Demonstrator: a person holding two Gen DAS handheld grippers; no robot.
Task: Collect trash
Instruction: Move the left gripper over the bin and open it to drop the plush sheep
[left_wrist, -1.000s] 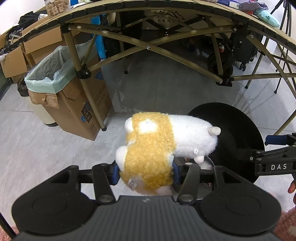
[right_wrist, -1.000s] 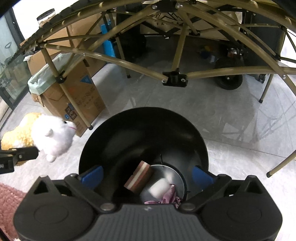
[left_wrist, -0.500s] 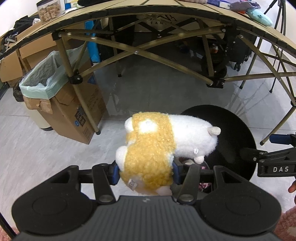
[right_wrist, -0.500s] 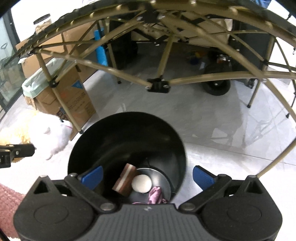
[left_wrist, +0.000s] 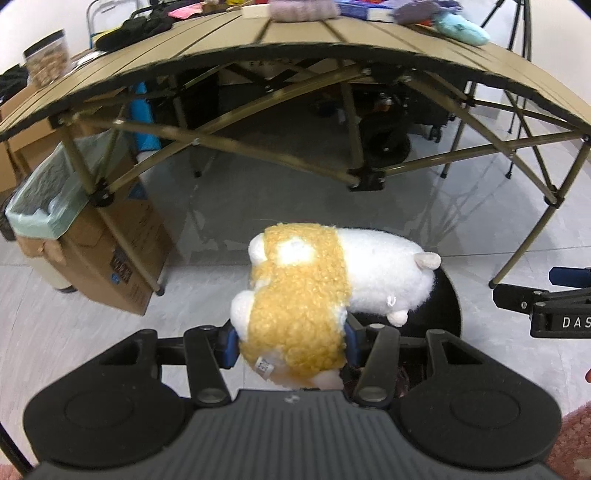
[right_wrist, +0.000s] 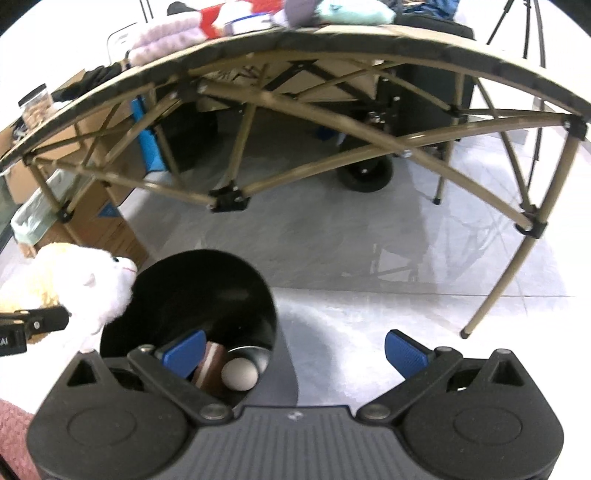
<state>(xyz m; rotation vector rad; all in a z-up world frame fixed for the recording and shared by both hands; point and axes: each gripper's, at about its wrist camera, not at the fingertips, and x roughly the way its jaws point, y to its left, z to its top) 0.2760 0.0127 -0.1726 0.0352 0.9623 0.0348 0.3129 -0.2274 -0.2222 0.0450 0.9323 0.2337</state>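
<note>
Over the pale tiled floor (left_wrist: 229, 206), a folding camp table spreads its slatted tabletop (left_wrist: 306, 33) across the far side of both views, clothes and soft things heaped along its far edge and a jar (left_wrist: 46, 57) near its left corner. Under its left legs stands a cardboard box (left_wrist: 110, 251) lined with a pale green bag (left_wrist: 44, 199). Nearer, on the floor in front of the table, sits a round black bin (right_wrist: 207, 291), open at the top; a brown striped block (right_wrist: 210, 363) and a pale round ball (right_wrist: 239, 373) lie at its bottom. The left gripper (left_wrist: 290, 341) has its jaws clamped on the tan woolly hind part of a plush toy sheep (left_wrist: 325, 280), whose long axis runs across the jaws, white head pointing right. From the right wrist view the toy's head hangs just at the bin's left rim, its body out beyond that rim. The right gripper (right_wrist: 295, 349) carries nothing, its blue pads standing wide apart, one above the bin's mouth and one above bare floor. The left hand is plainly the one to drop the toy; I judge it needs to carry rightward until the whole body clears the rim before letting go.
</note>
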